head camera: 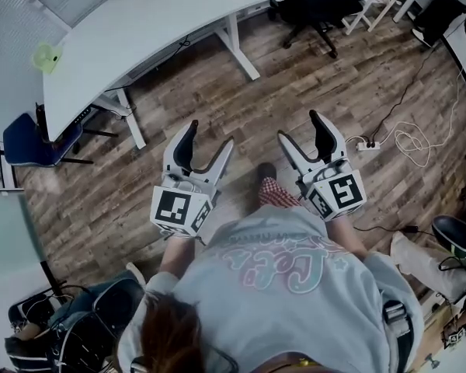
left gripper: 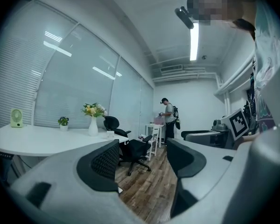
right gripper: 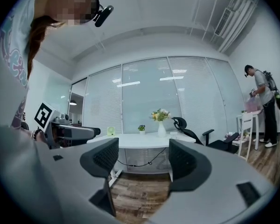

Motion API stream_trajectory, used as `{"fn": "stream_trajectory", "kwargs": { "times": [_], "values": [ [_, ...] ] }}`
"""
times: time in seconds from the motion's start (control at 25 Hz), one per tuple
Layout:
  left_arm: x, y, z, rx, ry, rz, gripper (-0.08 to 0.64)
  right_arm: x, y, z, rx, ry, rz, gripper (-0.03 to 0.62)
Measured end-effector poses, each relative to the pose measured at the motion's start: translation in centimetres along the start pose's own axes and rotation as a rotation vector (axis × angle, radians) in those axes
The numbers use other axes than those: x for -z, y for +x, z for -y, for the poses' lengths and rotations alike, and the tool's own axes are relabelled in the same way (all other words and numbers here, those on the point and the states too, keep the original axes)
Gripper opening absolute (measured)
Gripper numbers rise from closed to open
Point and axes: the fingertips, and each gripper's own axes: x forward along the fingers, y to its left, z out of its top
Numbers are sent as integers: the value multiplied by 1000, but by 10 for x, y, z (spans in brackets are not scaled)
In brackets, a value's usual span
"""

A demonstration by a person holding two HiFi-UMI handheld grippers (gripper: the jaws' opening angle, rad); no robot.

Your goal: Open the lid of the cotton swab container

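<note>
The job has not started yet. The person stands on the brown wooden floor point(head camera: 279, 84) and holds both tools out in front of the body, over the floor and well apart from the big white curved desk point(head camera: 163, 22). The left gripper point(head camera: 210, 138) has its two black-padded fingers wide apart, and only the floor and the room show between them. The right gripper point(head camera: 300, 127) is the same, with fingers spread and nothing held. I cannot find the cotton swab container in any view. On the desk I can see a small green fan point(head camera: 46, 56) at its left edge, and in the left gripper view a white vase of flowers point(left gripper: 93, 125) and a little potted plant point(left gripper: 63, 122) along the desk's back edge. A tiny white thing point(left gripper: 110, 134) sits by the desk's near corner, but it is too small to tell what it is. I think the next move is to walk up to the desk, find the container, hold it steady with one gripper and pinch the lid with the other.
</note>
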Motion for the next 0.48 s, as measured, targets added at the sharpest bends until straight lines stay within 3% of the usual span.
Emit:
{"fn": "stream_trajectory", "kwargs": {
  "times": [0.48],
  "values": [
    [-19,114,-31,-5,-9,4,288,-14,75,91,-29,1,-17,322]
  ]
}}
